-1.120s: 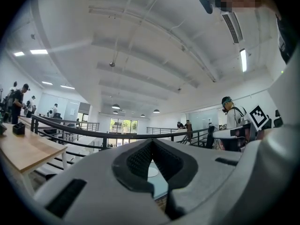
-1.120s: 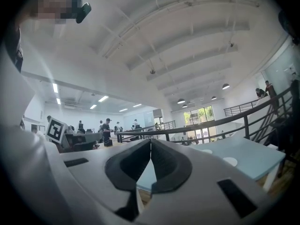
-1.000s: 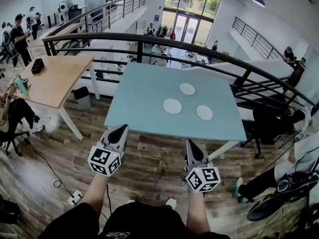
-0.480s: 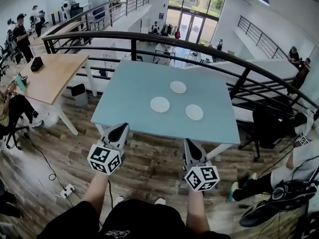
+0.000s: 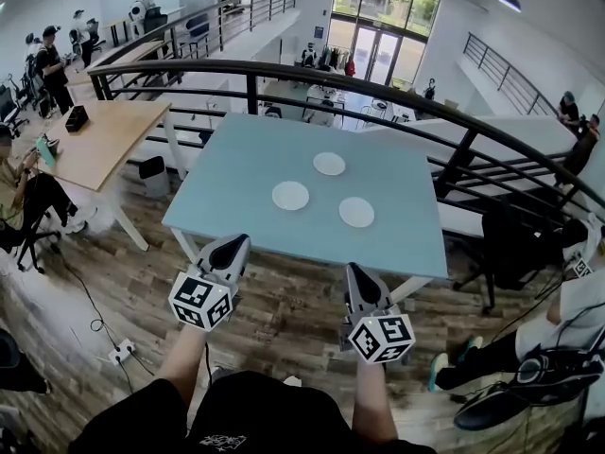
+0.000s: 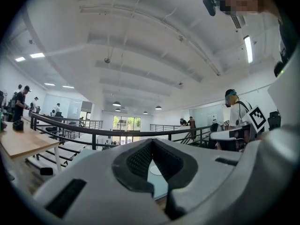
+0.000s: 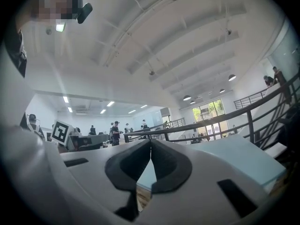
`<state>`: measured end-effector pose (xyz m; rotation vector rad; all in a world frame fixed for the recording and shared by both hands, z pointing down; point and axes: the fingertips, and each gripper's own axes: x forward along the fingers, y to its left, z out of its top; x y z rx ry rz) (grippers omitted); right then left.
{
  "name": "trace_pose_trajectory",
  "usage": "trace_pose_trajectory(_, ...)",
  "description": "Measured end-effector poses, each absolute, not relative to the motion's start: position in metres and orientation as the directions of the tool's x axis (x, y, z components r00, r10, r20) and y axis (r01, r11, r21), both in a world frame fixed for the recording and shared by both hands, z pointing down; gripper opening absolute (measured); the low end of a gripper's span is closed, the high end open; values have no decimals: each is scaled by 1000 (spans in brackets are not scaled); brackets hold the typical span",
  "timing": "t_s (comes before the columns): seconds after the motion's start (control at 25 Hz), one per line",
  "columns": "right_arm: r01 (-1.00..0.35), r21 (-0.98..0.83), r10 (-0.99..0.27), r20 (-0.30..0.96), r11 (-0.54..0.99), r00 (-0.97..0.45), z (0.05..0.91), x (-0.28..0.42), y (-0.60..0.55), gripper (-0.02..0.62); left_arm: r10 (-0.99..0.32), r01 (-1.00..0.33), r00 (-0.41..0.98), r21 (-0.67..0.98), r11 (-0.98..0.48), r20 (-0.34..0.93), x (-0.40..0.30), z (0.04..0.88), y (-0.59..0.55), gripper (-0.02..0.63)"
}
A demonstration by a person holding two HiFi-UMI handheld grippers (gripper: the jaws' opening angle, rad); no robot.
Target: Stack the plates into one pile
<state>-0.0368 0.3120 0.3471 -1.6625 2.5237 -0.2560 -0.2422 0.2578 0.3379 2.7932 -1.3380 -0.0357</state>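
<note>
Three plates (image 5: 290, 195) lie apart on the tabletop (image 5: 246, 168), none stacked. My left tongs (image 5: 232, 246) and right tongs (image 5: 359, 274) are clenched, empty, short of it.

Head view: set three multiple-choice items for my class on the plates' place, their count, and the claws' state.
1. Where do the plates lie?
A on the blue table
B on the floor
C on the wooden desk

2. How many plates are there?
A two
B three
C five

3. The left claw and right claw are:
A shut, empty
B holding plates
C wide open

Answers:
1 A: all rest on its blue top.
2 B: three separate white discs.
3 A: jaws together, nothing between.
</note>
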Motion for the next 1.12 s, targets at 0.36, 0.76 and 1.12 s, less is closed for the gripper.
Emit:
trace_pose_trajectory(0.36,-894,-224,-917,12,387,-400,363,7,317,8,-794,-793,607,69,-605,24,-205,349,260,6)
trace_pose_trajectory(0.76,-894,-248,-918,41,374,-395,370,30,312,9,-795,-795,605,93,-600,42,-183,352,251,6)
trace_pose_trajectory(1.12,-919,-178,-930,43,352,-365,370,32,254,8,-781,-779,624,91,-620,21,-160,351,193,6)
